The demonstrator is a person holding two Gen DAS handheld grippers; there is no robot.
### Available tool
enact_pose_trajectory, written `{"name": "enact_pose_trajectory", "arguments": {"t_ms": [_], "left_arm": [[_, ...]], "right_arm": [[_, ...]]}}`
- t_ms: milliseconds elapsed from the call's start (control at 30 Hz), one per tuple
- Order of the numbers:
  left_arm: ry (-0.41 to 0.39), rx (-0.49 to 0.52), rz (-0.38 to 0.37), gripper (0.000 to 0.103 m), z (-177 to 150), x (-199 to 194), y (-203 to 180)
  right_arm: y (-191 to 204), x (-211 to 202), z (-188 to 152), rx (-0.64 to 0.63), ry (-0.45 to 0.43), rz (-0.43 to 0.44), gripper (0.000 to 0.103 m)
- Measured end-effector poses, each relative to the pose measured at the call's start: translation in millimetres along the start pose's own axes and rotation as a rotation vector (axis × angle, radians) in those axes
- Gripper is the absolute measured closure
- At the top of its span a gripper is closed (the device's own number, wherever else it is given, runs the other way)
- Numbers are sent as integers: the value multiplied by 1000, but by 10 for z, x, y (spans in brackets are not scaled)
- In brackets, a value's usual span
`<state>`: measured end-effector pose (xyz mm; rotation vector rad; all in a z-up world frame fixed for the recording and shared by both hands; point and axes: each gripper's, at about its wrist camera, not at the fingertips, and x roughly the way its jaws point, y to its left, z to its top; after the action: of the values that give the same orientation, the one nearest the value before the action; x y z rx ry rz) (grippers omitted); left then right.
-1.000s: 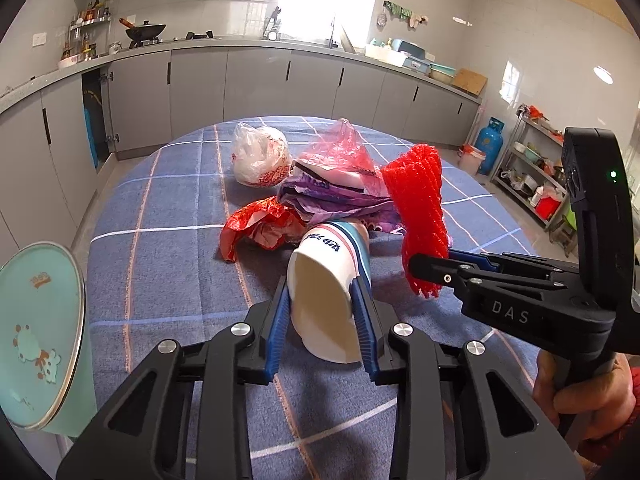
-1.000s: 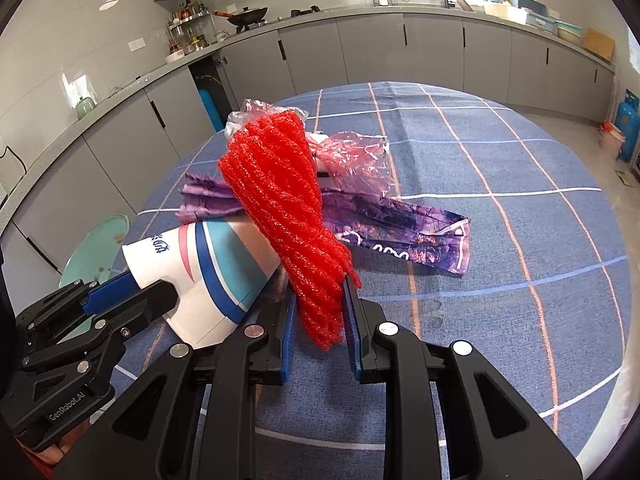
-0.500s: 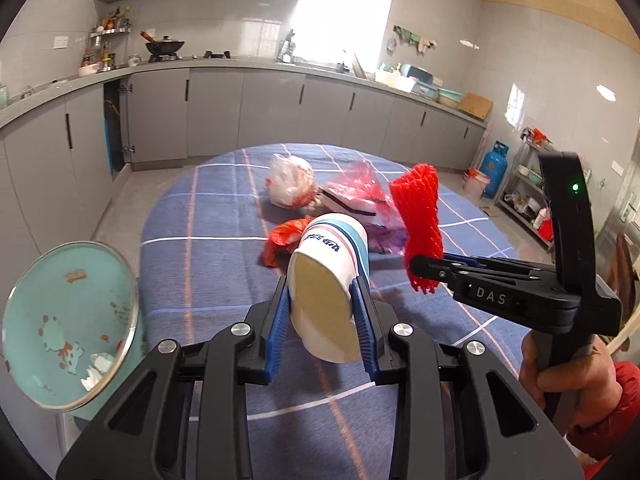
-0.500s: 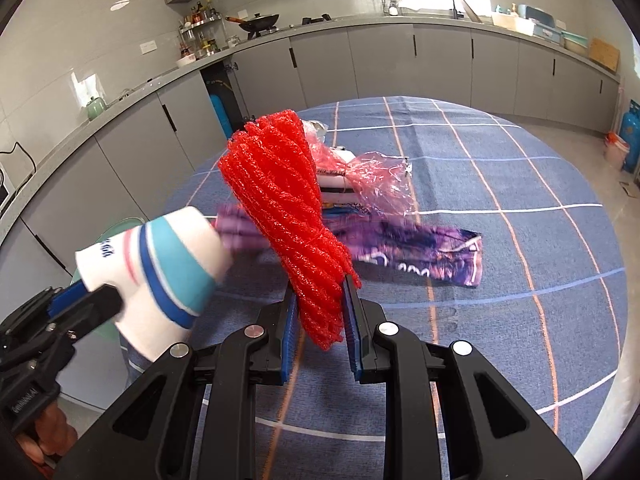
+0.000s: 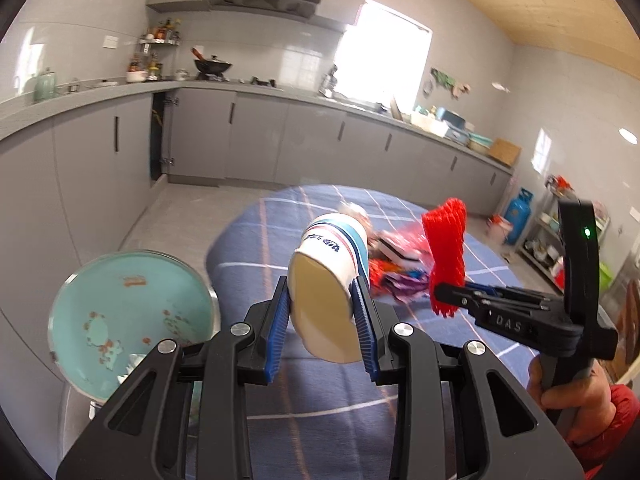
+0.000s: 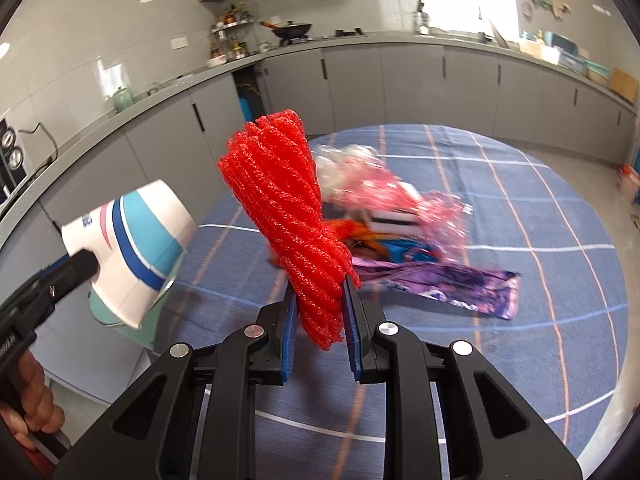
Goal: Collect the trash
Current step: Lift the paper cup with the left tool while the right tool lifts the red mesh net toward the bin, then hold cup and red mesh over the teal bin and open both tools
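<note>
My left gripper is shut on a white paper cup with blue and teal stripes, held in the air above the table's left edge; the cup also shows in the right wrist view. My right gripper is shut on a red foam net, held upright above the table; the net also shows in the left wrist view. A teal bin with a round open top stands beside the table at the lower left. Wrappers and plastic bags lie on the blue checked tablecloth.
A purple wrapper lies at the near side of the pile. Grey kitchen cabinets run along the far walls. A blue gas cylinder and a metal rack stand at the right.
Both grippers have lifted away from the pile and swung left with the cup and net. The teal bin has come further into the left wrist view.
</note>
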<state>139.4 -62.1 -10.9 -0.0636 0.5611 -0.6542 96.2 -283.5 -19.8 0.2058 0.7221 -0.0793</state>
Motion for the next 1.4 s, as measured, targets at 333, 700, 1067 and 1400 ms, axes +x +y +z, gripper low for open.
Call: {"name": "enact_pose_trajectory", "arguments": {"t_ms": [333, 700, 1067, 1400], "left_arm": [[-56, -83, 111, 71, 9, -347, 547], [-68, -162, 213, 71, -131, -612, 1071], [-12, -210, 311, 71, -223, -437, 1492], [95, -206, 383, 71, -270, -20, 1636]], "right_arm": [[688, 147, 121, -134, -8, 48, 81], [1502, 533, 192, -259, 27, 121, 81], [2081, 1049, 193, -367, 67, 115, 81], [2262, 1536, 65, -389, 148, 112, 80]]}}
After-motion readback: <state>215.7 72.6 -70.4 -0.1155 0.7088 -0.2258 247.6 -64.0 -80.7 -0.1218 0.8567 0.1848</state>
